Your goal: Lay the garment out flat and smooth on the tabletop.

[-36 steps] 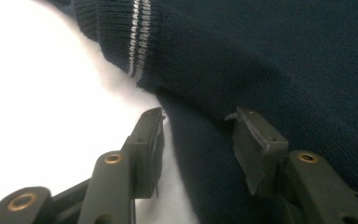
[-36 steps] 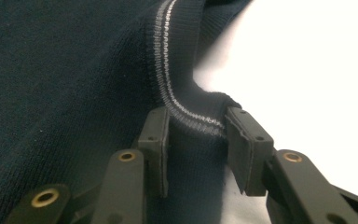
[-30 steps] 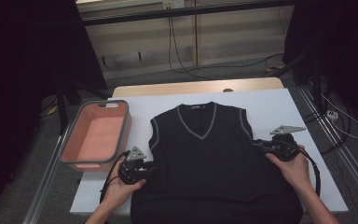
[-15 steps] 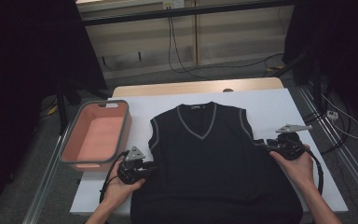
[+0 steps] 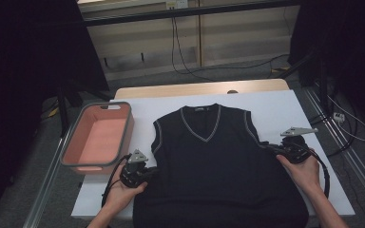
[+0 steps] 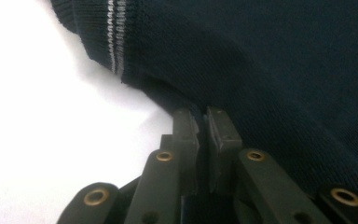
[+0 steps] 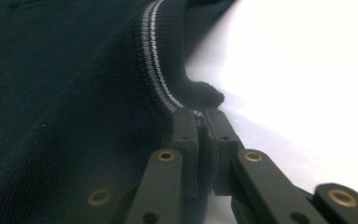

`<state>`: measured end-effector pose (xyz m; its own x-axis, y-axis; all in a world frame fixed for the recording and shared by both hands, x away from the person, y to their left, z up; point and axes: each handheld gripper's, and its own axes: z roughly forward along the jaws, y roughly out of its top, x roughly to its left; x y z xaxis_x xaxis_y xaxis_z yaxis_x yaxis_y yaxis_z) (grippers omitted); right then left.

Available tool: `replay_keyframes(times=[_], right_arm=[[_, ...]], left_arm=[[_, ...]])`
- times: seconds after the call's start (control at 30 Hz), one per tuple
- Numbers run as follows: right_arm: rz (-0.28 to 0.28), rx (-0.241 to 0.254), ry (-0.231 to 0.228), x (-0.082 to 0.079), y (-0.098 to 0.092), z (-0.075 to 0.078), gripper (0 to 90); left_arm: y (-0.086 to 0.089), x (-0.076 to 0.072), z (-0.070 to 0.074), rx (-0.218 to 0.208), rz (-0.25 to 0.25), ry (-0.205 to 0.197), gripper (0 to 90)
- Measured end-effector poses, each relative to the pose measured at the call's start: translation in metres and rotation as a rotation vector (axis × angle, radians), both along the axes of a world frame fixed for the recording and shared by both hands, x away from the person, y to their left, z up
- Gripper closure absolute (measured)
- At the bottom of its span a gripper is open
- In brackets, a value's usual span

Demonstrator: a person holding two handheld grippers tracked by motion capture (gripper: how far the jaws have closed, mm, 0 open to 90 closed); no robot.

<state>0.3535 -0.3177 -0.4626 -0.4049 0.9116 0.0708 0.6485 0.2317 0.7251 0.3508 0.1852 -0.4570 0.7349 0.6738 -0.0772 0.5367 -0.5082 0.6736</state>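
While the dark sleeveless sweater [image 5: 216, 166] lies flat, front up, across the white table [image 5: 275, 107], each of its side edges is caught by a gripper. The left gripper [image 6: 199, 122] has just been closing, and its jaws now pinch the knit edge just below the striped armhole. The right gripper [image 7: 200, 122] has likewise just been closing, and its jaws clamp the fabric at the bottom of the other armhole. A pink bin [image 5: 78, 142] sits at the table's left side, well apart from the sweater.
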Motion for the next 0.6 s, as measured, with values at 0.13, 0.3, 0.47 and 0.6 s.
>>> replay_keyframes(times=[0.13,0.3,0.47,0.6], right_arm=[[-0.018,-0.026,-0.005,-0.006,-0.007,0.002,85.4],[-0.069,-0.026,-0.024,-0.013,-0.021,0.006,86.0],[-0.099,-0.015,-0.022,-0.017,-0.033,0.006,86.3],[-0.102,-0.018,-0.030,-0.017,-0.035,0.006,86.3]], left_arm=[[-0.010,-0.019,0.003,0.072,-0.011,-0.047,84.4],[-0.019,-0.029,0.005,0.091,-0.032,-0.069,84.4],[-0.012,-0.034,0.008,0.115,0.003,-0.067,84.4],[0.008,-0.036,0.009,0.099,0.057,-0.056,84.5]])
